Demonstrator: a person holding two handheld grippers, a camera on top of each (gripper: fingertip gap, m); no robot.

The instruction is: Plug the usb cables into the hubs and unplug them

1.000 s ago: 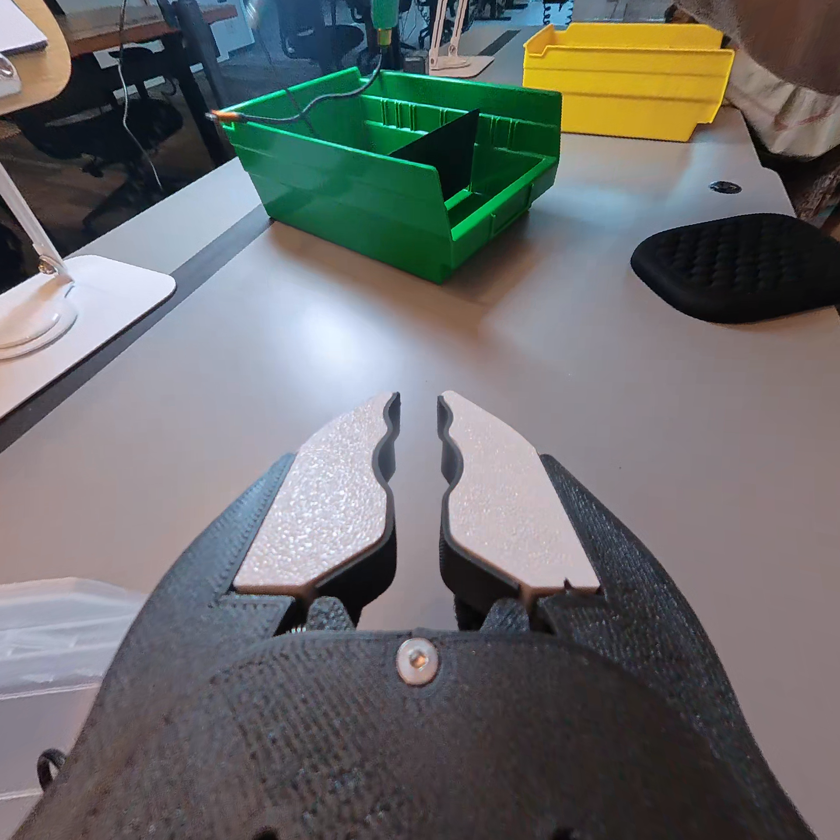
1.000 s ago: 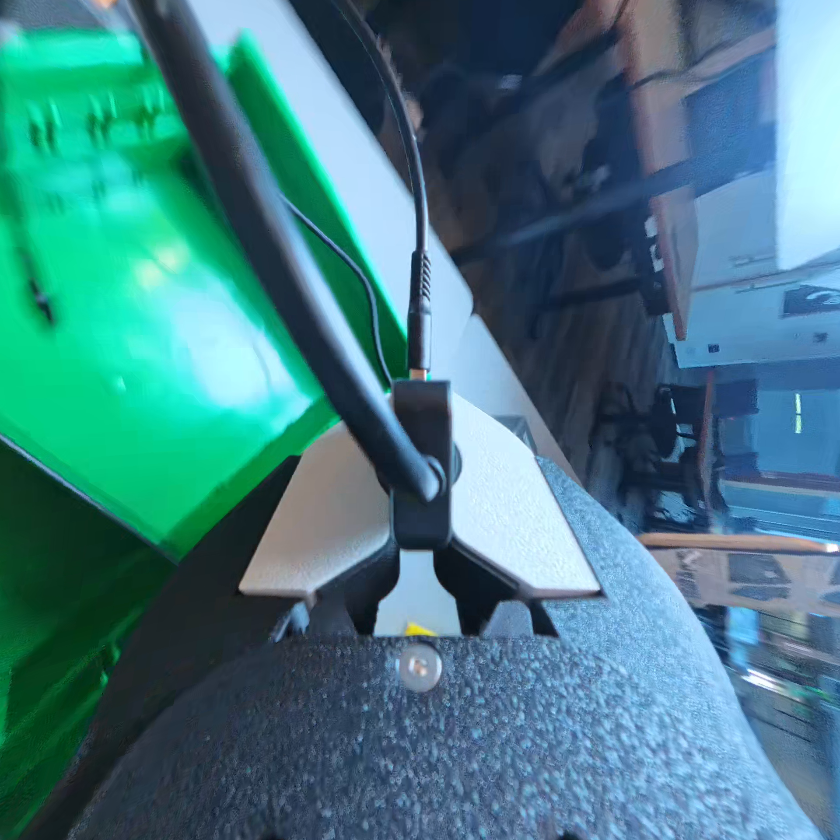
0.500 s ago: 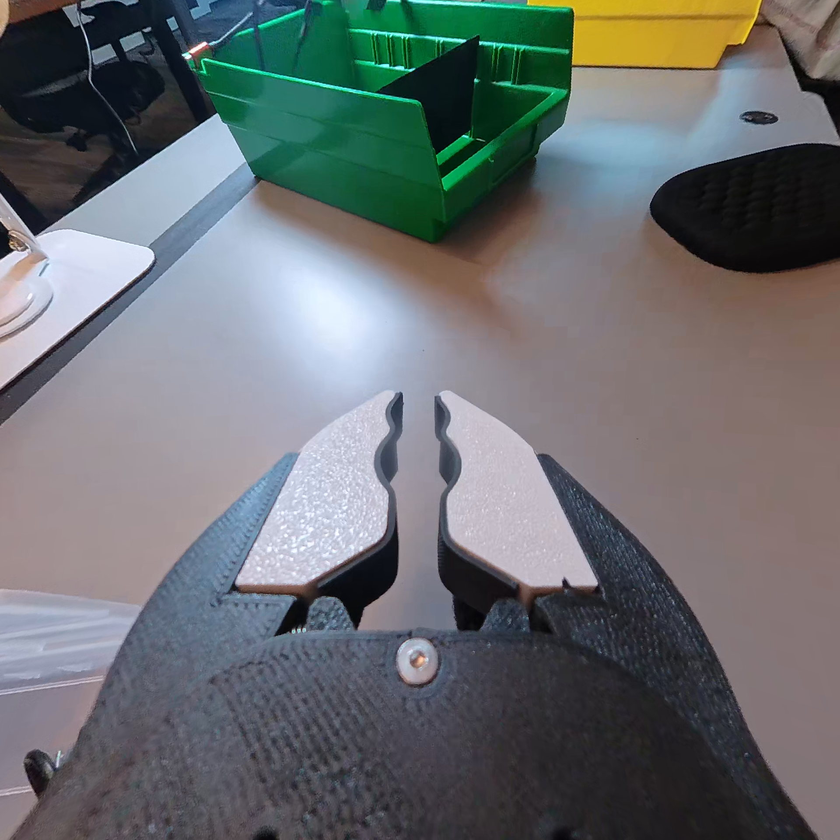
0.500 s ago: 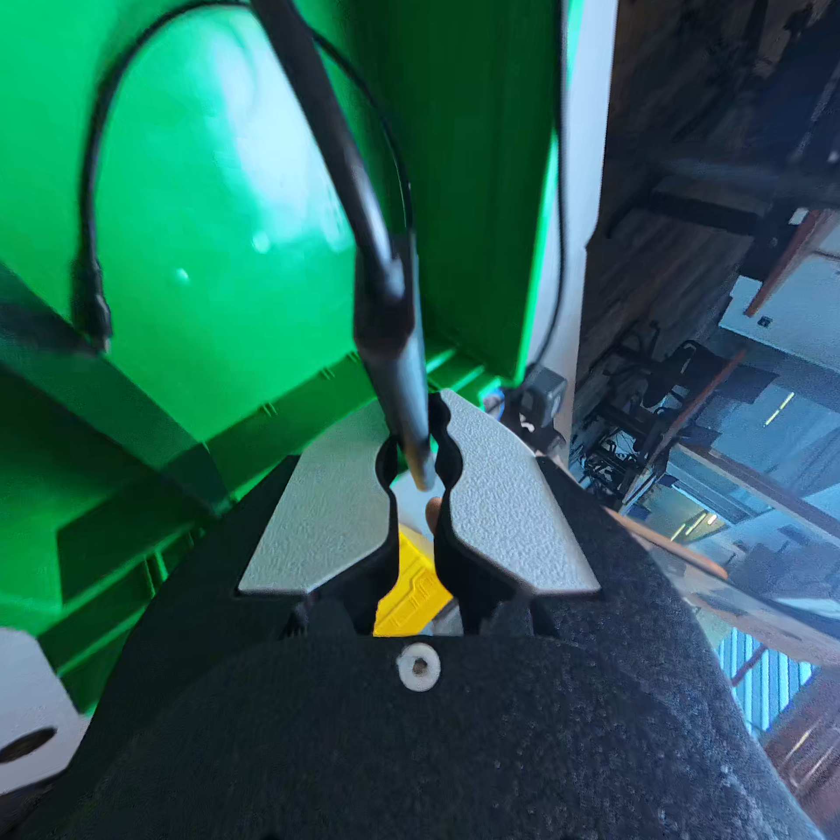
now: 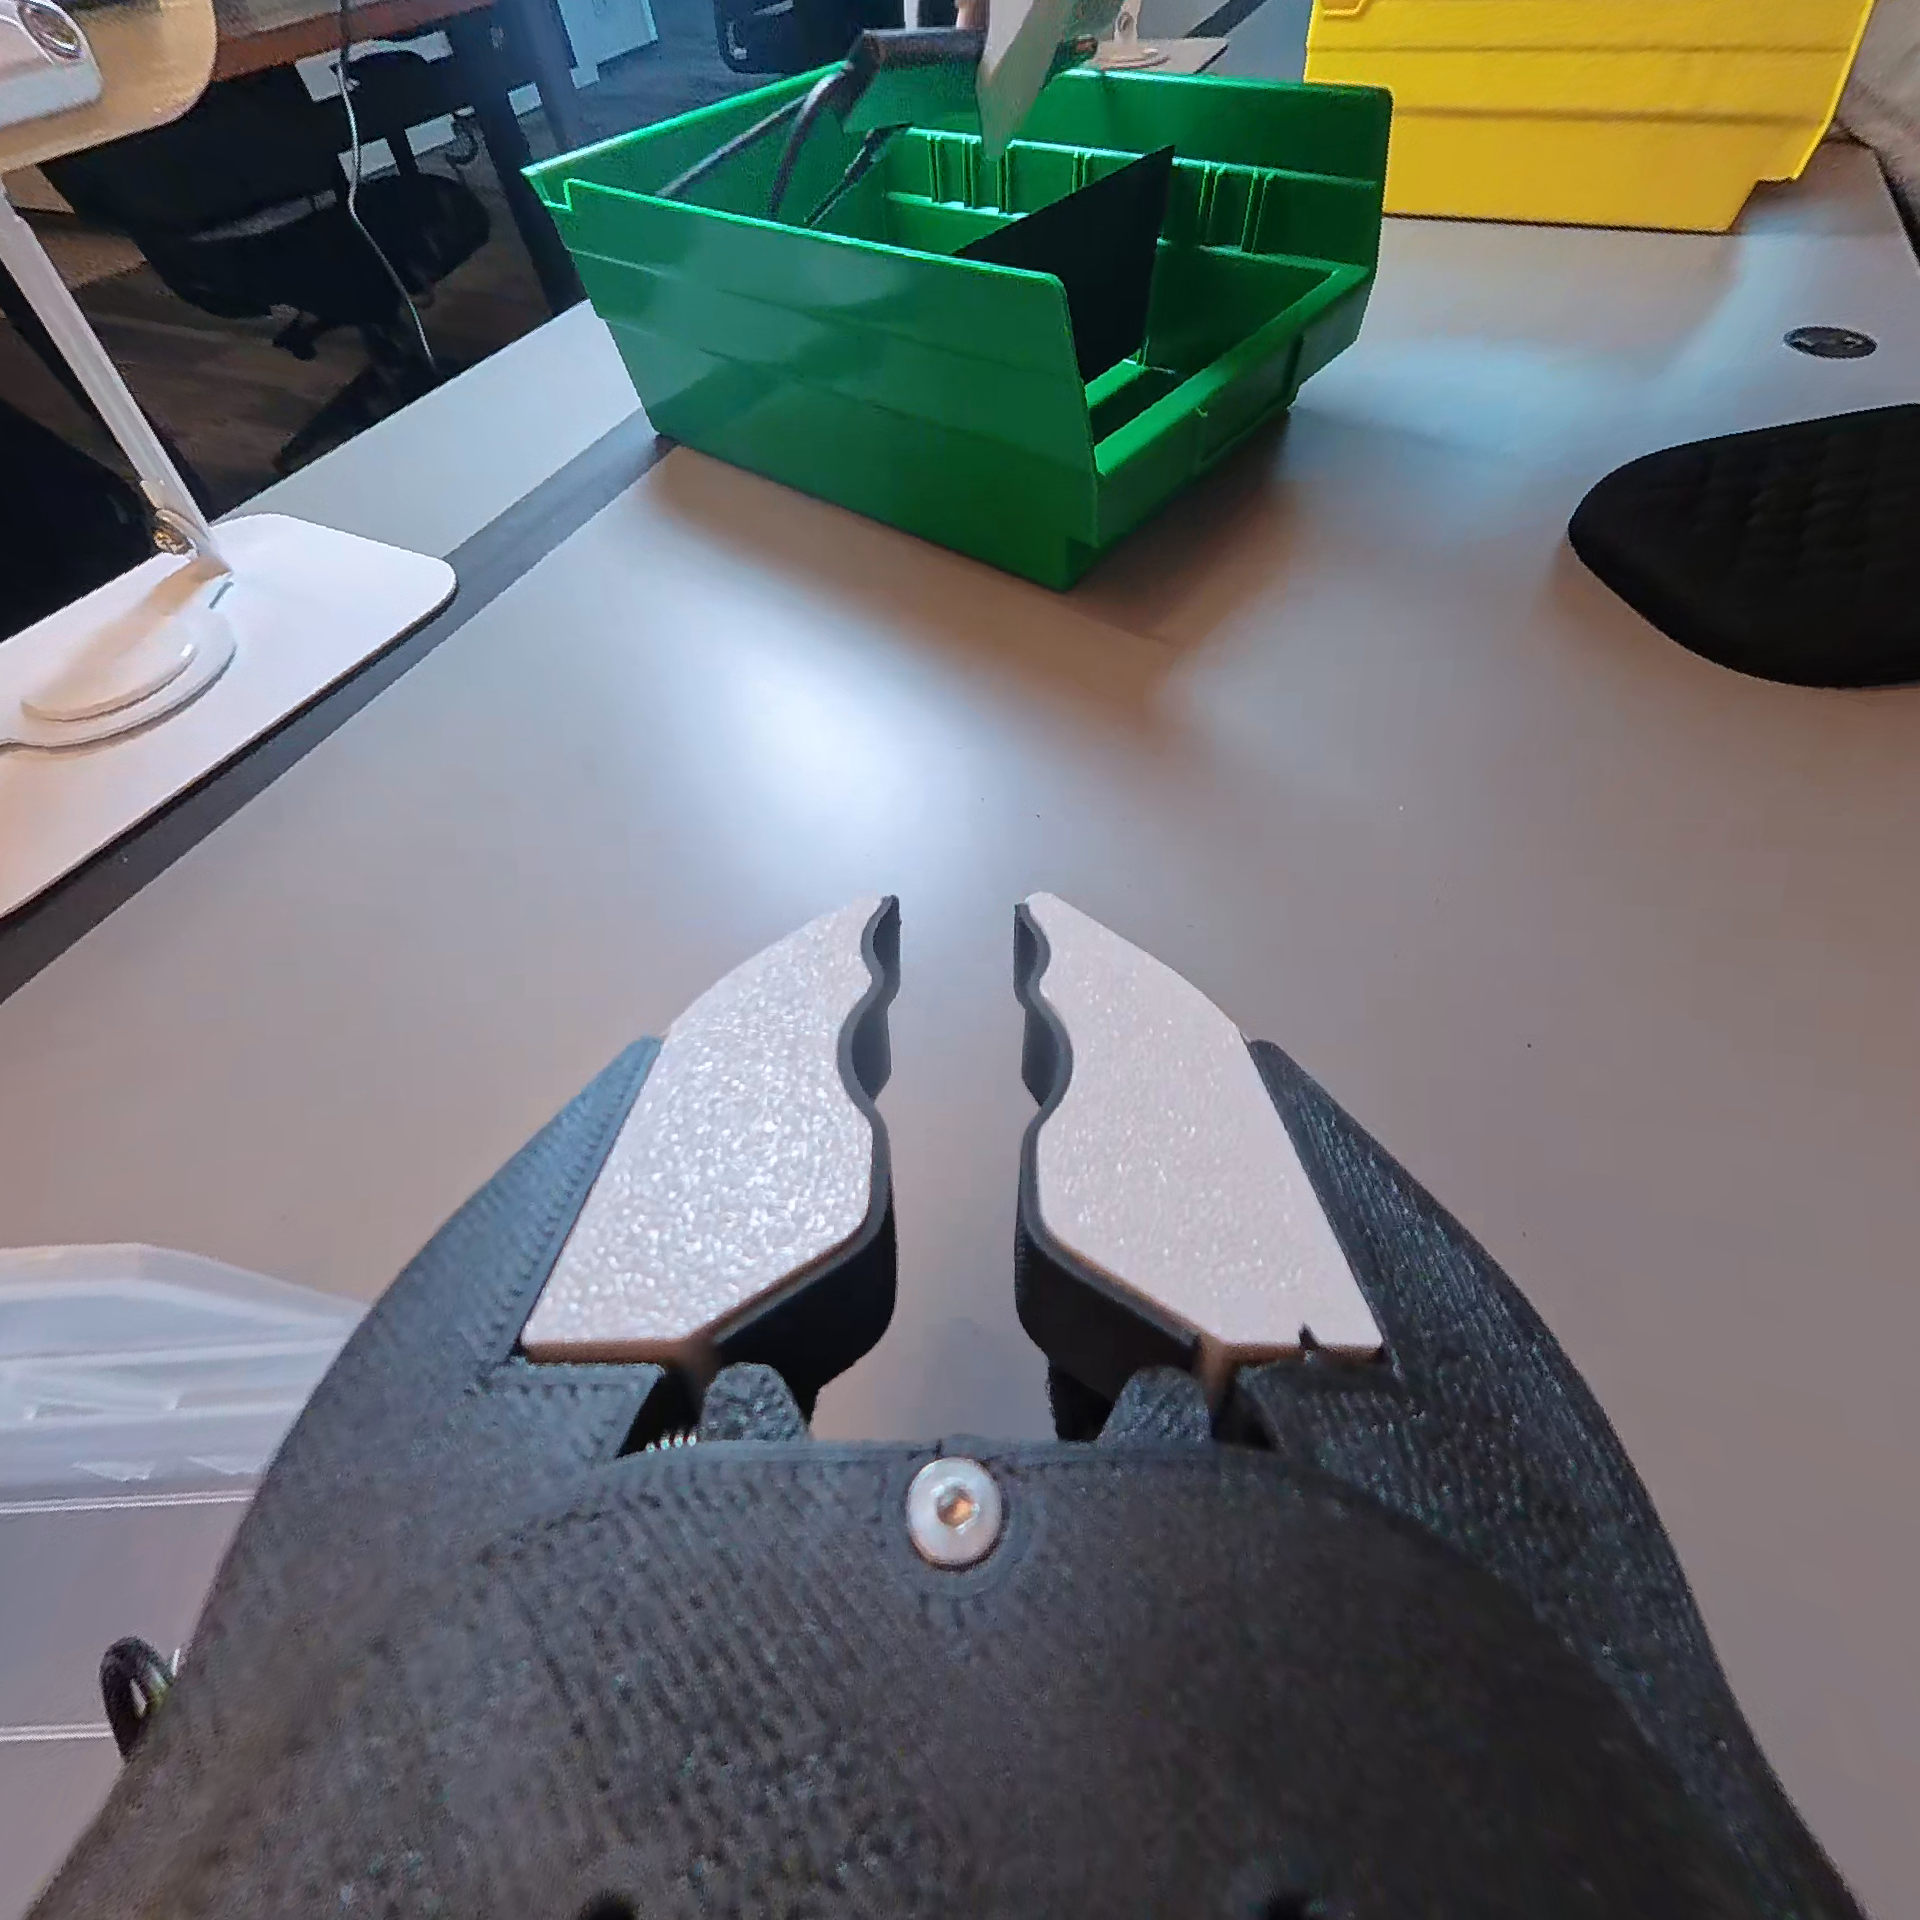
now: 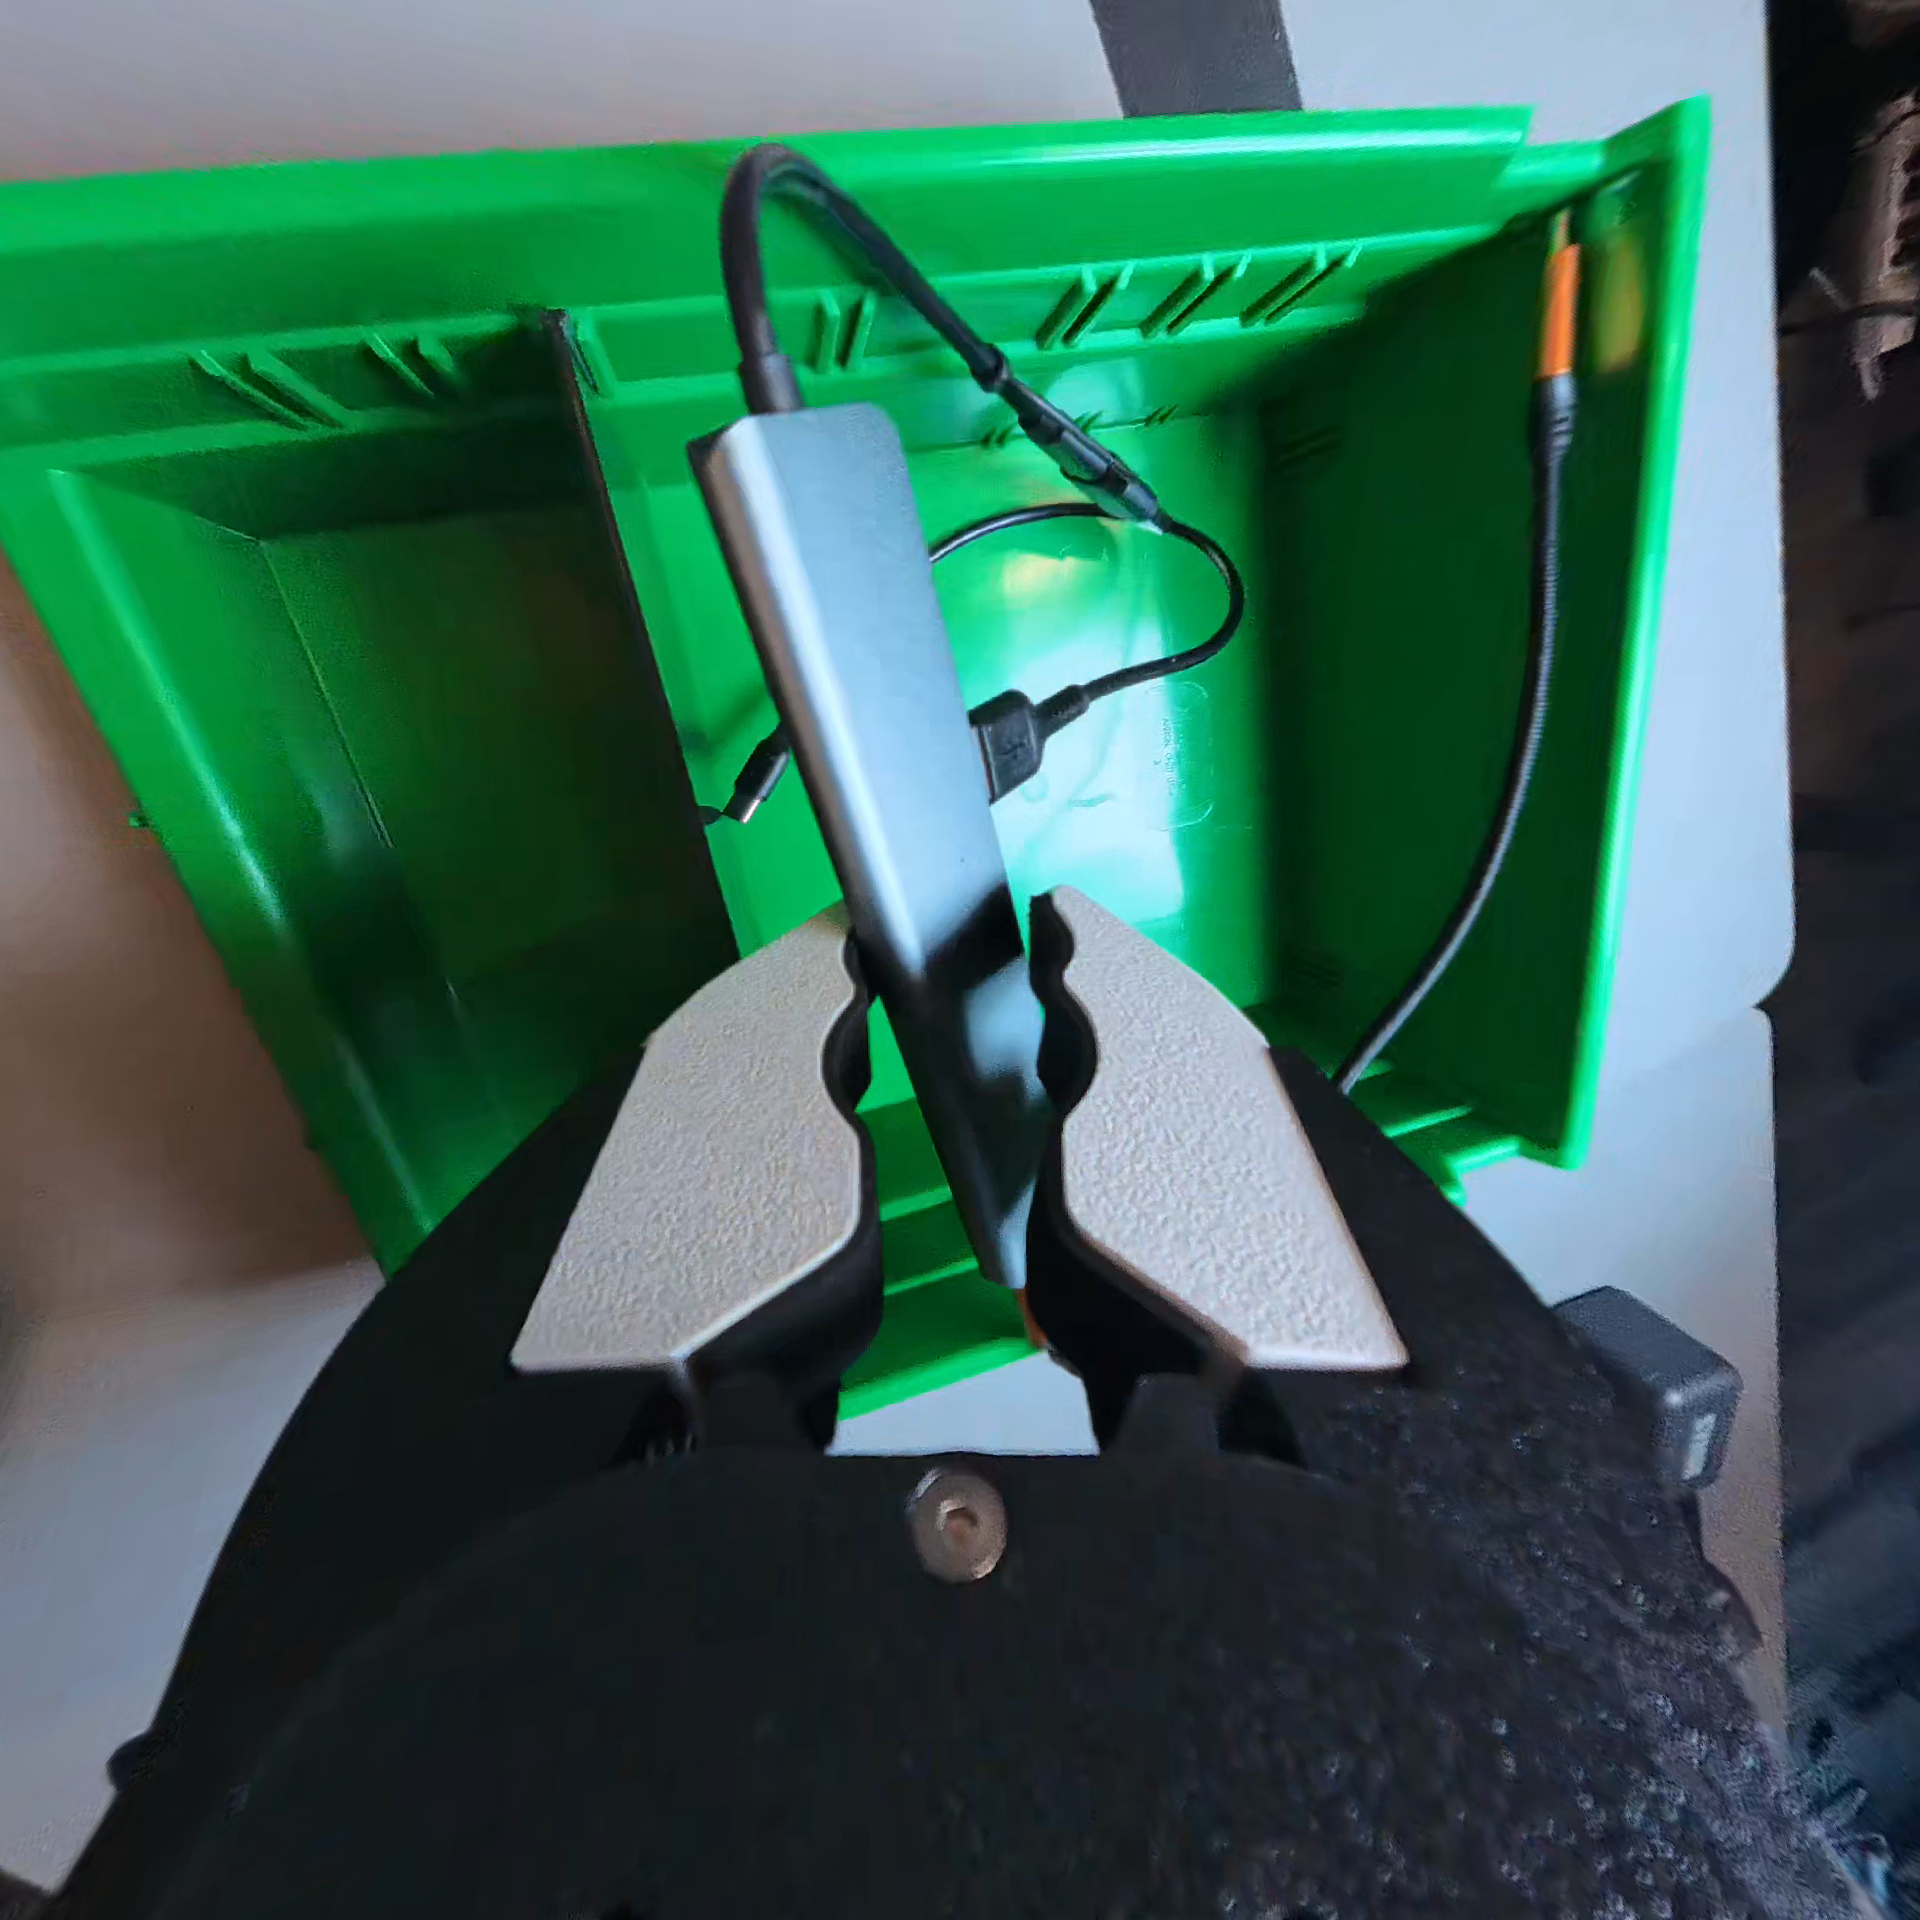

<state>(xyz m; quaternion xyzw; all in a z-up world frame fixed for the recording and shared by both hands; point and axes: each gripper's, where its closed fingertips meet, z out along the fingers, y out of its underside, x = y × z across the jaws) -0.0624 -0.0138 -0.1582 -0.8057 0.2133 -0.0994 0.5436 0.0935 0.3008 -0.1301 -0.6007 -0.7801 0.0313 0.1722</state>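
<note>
Above the green bin (image 6: 1434, 644), your right gripper (image 6: 945, 935) clamps a grey USB hub (image 6: 862, 665), while your left gripper (image 5: 954, 914) hovers over the table (image 5: 1351, 883), jaws slightly apart and empty.

No writing could be made out well enough to read. The black plug (image 6: 1013, 740) at 3 o'clock of the grey hub (image 6: 868, 665) bore a small moulded symbol; the green bin (image 6: 1169, 748) floor carried faint, illegible embossed marks.
</note>
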